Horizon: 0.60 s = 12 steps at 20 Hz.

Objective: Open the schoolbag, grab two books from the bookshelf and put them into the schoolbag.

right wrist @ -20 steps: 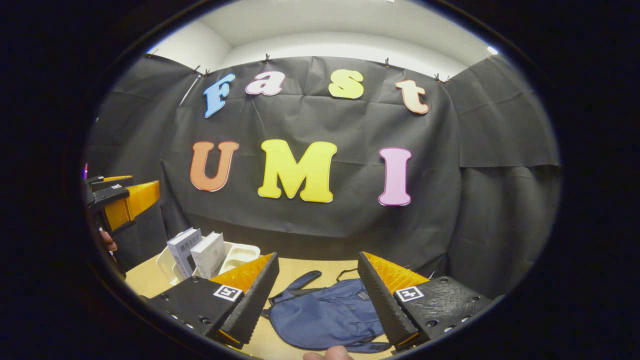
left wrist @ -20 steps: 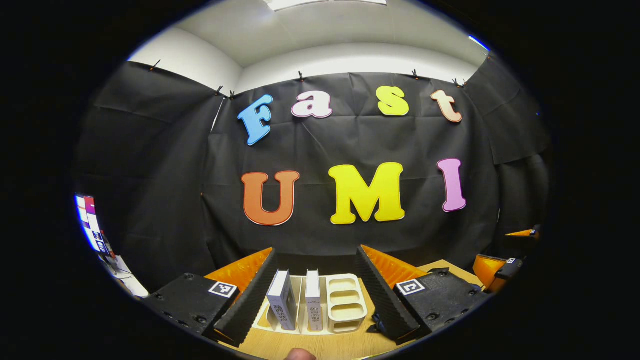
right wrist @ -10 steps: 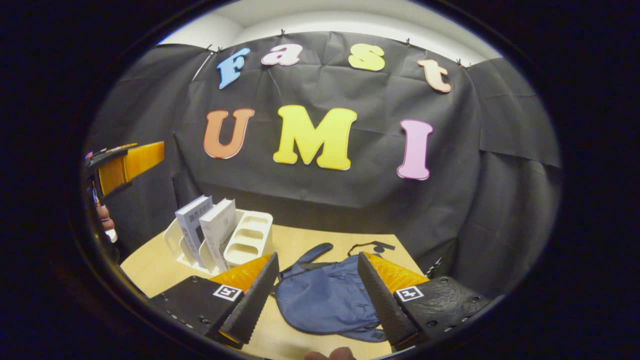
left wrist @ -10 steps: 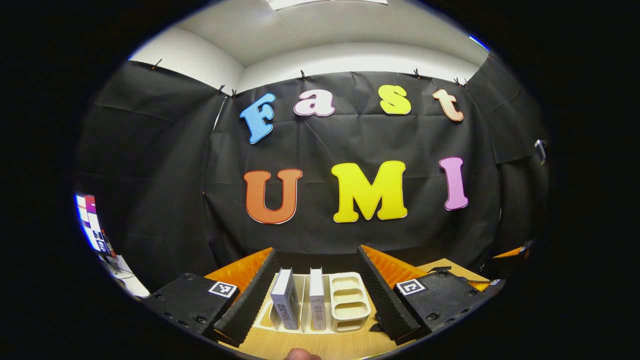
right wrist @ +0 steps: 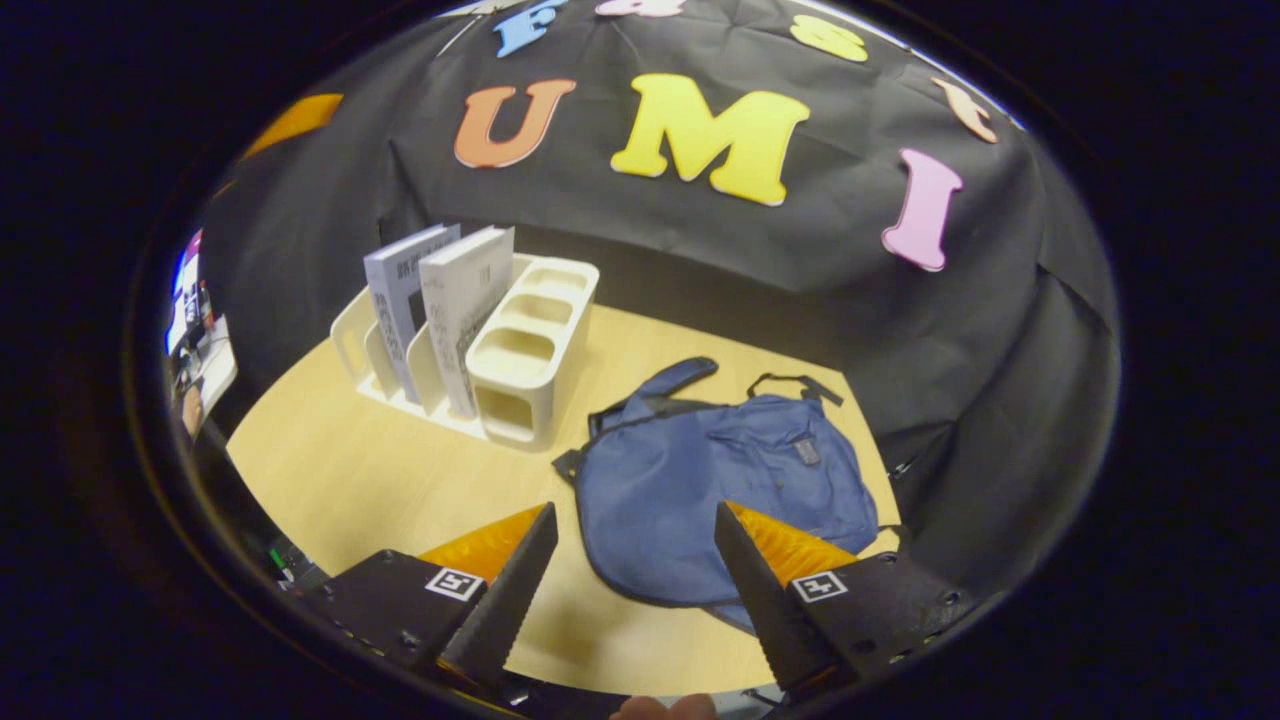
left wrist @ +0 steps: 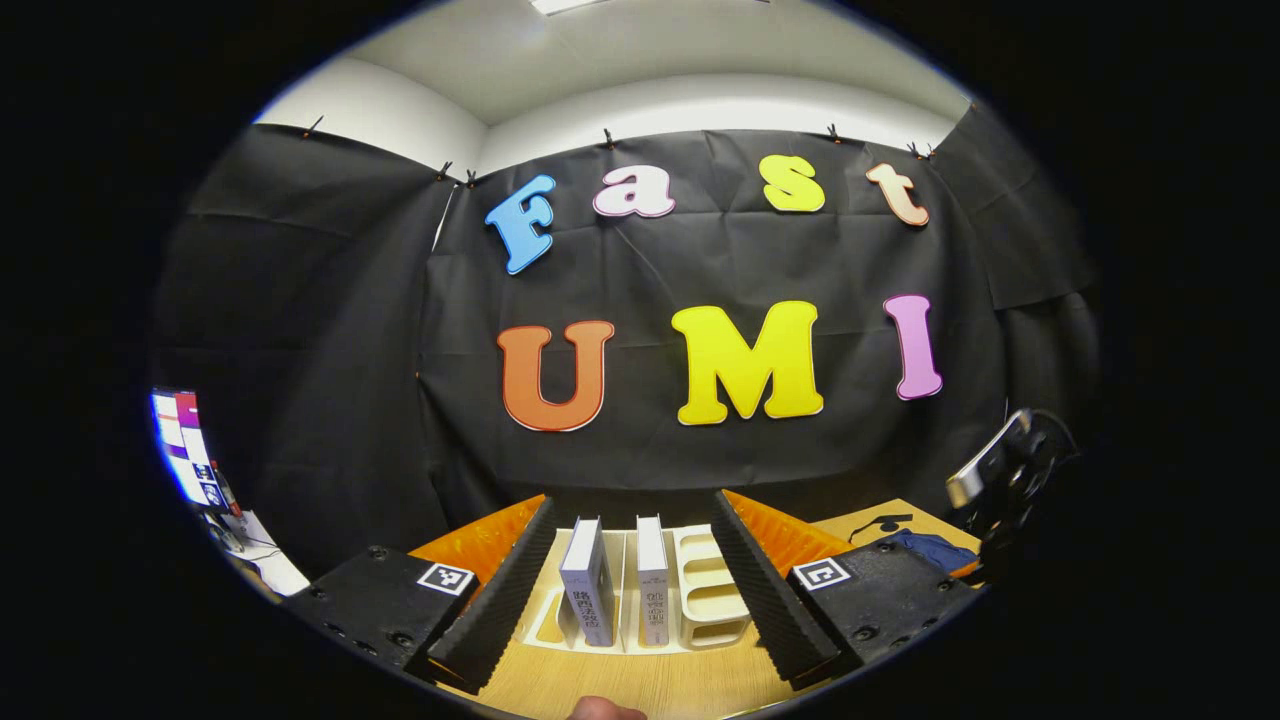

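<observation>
A blue schoolbag point(right wrist: 720, 480) lies flat and closed on the wooden table, its strap toward the wall. My right gripper point(right wrist: 632, 515) hangs open above the bag's near edge, touching nothing. To the bag's left a cream bookshelf point(right wrist: 520, 350) holds two upright books point(right wrist: 445, 300). In the left gripper view the same bookshelf point(left wrist: 715, 590) and its two books point(left wrist: 620, 590) stand straight ahead between the fingers of my open left gripper point(left wrist: 630, 510), which is short of them. A corner of the schoolbag point(left wrist: 930, 548) shows at the right there.
The wooden table point(right wrist: 400, 470) ends at the black cloth wall behind the shelf and bag. A lit screen point(left wrist: 180, 445) glows at the far left. A dark device point(left wrist: 1010, 470) sits at the right edge of the left gripper view. Bare tabletop lies before the shelf.
My right gripper has risen and tilted down, so the bag and shelf now lie well below it. The left gripper has crept slightly toward the books.
</observation>
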Motion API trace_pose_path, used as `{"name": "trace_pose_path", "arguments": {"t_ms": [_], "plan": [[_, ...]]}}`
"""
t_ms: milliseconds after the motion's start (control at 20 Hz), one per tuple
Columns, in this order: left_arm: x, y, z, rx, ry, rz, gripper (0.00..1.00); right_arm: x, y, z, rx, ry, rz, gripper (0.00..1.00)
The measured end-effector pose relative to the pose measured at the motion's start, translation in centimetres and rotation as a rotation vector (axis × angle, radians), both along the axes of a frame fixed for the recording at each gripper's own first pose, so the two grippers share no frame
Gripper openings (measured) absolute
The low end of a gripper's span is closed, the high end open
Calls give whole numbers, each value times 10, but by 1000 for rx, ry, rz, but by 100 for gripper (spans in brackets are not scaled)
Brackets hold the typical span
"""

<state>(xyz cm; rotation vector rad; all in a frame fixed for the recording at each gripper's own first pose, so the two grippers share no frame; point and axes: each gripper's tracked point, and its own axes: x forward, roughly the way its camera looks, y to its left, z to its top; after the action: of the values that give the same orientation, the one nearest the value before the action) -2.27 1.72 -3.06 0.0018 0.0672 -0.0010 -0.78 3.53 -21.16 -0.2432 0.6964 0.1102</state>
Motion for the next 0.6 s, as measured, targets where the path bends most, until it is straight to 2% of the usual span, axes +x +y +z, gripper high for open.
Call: {"name": "trace_pose_path", "arguments": {"t_ms": [150,200,300,450,550,600], "plan": [[-5,6,-8,5,20,7,100,8,8,-30,-48,84,13,96],[-6,9,-9,9,23,12,100,10,10,-38,-62,107,18,99],[-7,15,-12,16,28,25,100,15,14,-52,-76,152,21,96],[-11,22,-17,19,41,46,100,25,19,-76,-98,213,15,99],[-11,25,-22,21,60,59,100,32,20,-91,-122,239,2,96],[-12,25,-25,22,68,65,100,36,18,-98,-140,249,-7,99]]}}
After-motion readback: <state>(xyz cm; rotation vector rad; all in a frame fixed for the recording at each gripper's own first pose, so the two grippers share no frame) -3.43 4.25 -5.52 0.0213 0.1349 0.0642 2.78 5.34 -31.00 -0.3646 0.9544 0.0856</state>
